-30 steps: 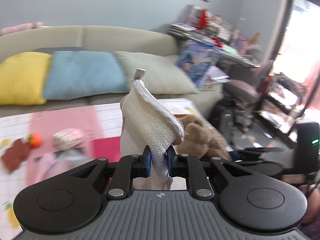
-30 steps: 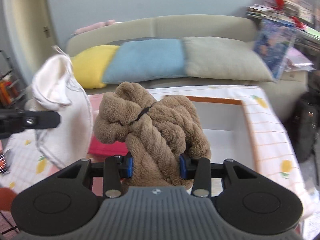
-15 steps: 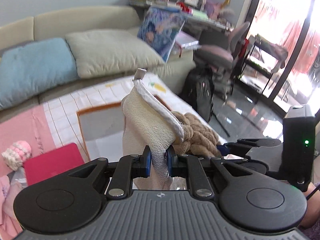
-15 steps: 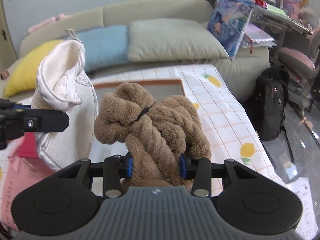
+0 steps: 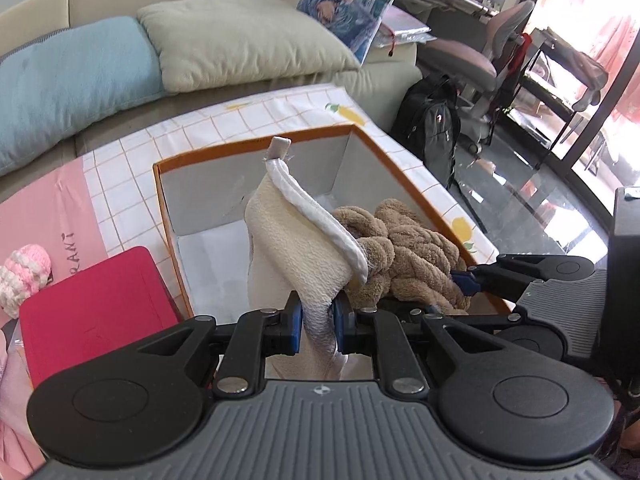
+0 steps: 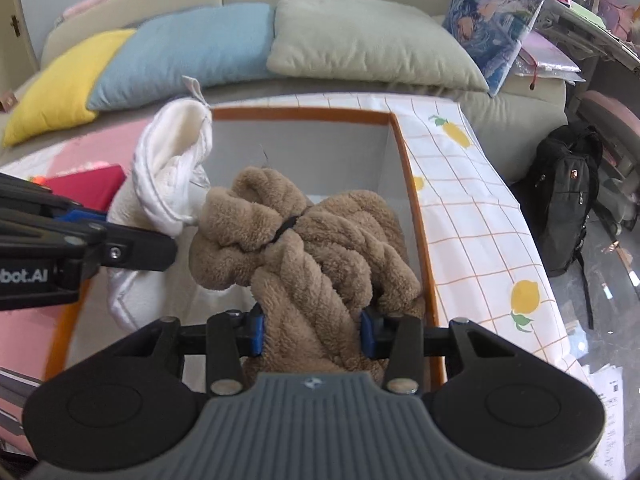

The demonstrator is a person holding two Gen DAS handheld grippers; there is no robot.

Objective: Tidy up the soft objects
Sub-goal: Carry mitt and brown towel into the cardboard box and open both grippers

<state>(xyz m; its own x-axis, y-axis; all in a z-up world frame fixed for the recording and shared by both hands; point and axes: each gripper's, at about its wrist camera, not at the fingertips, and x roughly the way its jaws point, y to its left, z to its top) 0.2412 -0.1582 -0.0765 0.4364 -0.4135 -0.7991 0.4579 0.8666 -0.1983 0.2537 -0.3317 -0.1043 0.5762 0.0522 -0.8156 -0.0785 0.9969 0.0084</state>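
Left gripper [image 5: 316, 330]: jaws nearly closed, pinching the lower end of the cream cloth [image 5: 298, 248]. Cloth stands up from the jaws, white-bound edge curling over the top, small loop tab at the tip. It hangs over the left half of the box [image 5: 256, 148].

Right gripper [image 6: 312, 330]: jaws about half open, pads pressed on both sides of the brown towel [image 6: 304, 248]. Towel is a fluffy twisted bundle with a black band around its middle. It fills the right half of the box opening; I can't tell whether it touches the box floor.

Cloth and towel sit side by side, touching or nearly so, in the left wrist view. Both grippers point steeply down into the box.

Box: orange rim, grey-white inside, open top, sitting on the desk [image 6: 472, 216], which has a checked cover with lemon prints. Bare floor of the box visible behind the cloth.

Left of the box on the desk: red pad [image 5: 96, 308], just beside the box wall. Past it, a pink-and-white knit ball [image 5: 24, 276] on a pink mat.

Behind the desk: sofa with yellow [image 6: 64, 84], blue [image 6: 188, 48] and grey-green cushions [image 6: 368, 44]. Black backpack [image 6: 568, 200] on the floor to the right of the desk.
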